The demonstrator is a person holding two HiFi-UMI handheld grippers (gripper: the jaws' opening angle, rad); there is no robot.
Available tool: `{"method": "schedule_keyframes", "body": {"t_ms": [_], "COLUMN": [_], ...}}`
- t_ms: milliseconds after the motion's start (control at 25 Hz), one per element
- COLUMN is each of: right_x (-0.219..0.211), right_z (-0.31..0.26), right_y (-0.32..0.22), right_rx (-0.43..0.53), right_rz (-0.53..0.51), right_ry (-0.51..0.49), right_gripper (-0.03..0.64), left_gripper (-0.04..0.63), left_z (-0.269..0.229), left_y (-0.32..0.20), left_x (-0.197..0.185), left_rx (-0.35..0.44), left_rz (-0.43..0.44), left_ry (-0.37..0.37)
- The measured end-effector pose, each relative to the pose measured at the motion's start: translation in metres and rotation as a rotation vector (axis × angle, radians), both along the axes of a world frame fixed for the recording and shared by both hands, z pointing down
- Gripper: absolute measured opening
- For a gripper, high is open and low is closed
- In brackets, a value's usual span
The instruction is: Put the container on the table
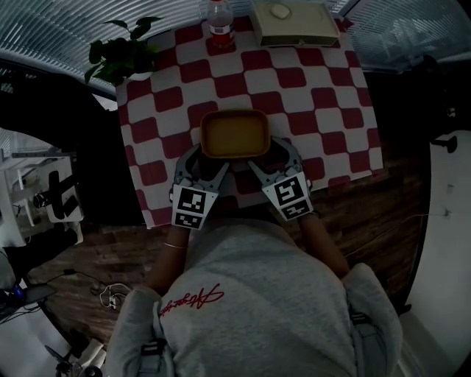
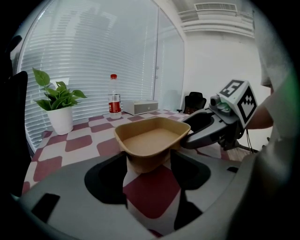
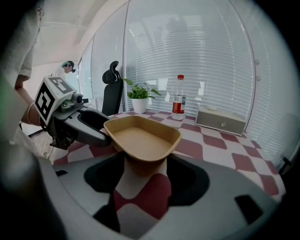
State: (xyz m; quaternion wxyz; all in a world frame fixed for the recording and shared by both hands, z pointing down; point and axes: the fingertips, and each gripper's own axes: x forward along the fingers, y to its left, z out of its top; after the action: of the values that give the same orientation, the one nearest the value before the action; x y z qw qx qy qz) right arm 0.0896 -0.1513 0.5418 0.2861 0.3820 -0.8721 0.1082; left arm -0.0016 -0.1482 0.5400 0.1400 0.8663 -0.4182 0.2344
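Tan container (image 1: 235,134), centre frame, clamped at its near corners by the left claw (image 1: 212,160) and right claw (image 1: 268,156), over the near edge of the checkered bench (image 1: 324,96); lowering and release apparently remain.

- One container (image 1: 235,134), close to the near edge of the table (image 1: 331,110).
- Two grippers, the left gripper (image 1: 204,165) and the right gripper (image 1: 271,159), one at each near corner of the container.
- Two marker cubes (image 1: 190,206), one on each gripper.
- One bottle (image 1: 220,20) at the table's far edge.
- One plant (image 1: 118,55) at the far left corner.
- One box (image 1: 294,26) at the far edge, toward the right corner.
- One table, checked red and white.
- One chair (image 3: 111,89), beyond the table in the right gripper view.
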Motion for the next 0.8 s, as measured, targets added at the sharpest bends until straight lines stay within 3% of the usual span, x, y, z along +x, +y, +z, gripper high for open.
{"method": "schedule_keyframes", "body": {"t_ms": [800], "right_x": [0.001], "right_z": [0.01], "right_y": [0.0], "right_rx": [-0.024], "right_rz": [-0.002], "right_ry": [0.014], "right_gripper": [0.288], "left_gripper": [0.291], "left_z": [0.01], "left_y": [0.0], "left_x": [0.0], "left_rx": [-0.026], "left_rz": [0.003], "left_ry": [-0.019]}}
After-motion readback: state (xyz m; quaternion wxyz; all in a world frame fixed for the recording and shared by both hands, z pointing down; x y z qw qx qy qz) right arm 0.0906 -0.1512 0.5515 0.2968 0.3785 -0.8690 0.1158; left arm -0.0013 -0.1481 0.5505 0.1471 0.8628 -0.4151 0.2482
